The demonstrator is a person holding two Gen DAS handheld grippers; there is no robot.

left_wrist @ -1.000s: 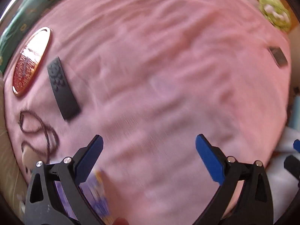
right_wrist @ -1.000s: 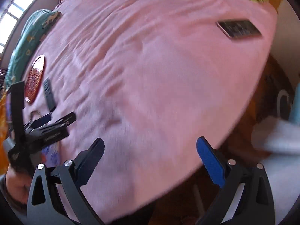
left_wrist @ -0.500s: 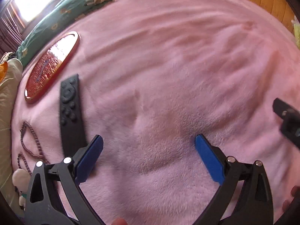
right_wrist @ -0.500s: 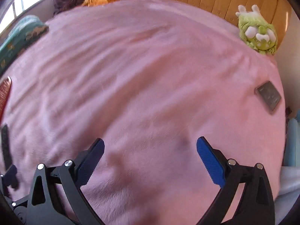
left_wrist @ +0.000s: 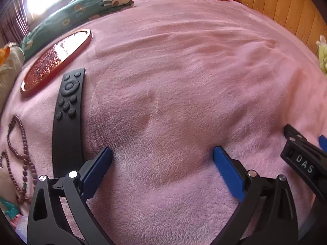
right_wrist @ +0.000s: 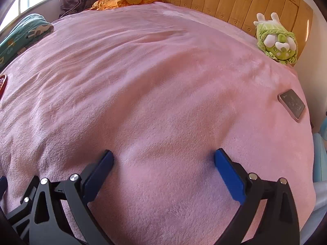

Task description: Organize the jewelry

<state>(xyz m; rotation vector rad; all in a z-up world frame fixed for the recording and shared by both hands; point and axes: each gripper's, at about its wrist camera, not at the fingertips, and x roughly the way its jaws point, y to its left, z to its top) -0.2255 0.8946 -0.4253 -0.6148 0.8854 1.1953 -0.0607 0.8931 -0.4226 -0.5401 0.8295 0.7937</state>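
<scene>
Over the pink blanket (left_wrist: 184,71) my left claw (left_wrist: 163,163) spreads wide and empty, and my right claw (right_wrist: 163,163) does likewise. At far left a dark beaded necklace (left_wrist: 19,153) lies looped beside the black remote (left_wrist: 68,118), near the oval red tray (left_wrist: 55,59).

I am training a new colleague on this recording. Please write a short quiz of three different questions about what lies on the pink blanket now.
1. True or false: the left gripper holds the bead necklace.
2. What lies directly beside the black remote, toward the pillows? A) green plush toy B) red oval tray C) dark flat card
3. Which wrist view shows the green plush toy whole?

Key: 1 false, both grippers are open and empty. 2 B, the red oval tray. 3 the right wrist view.
</scene>
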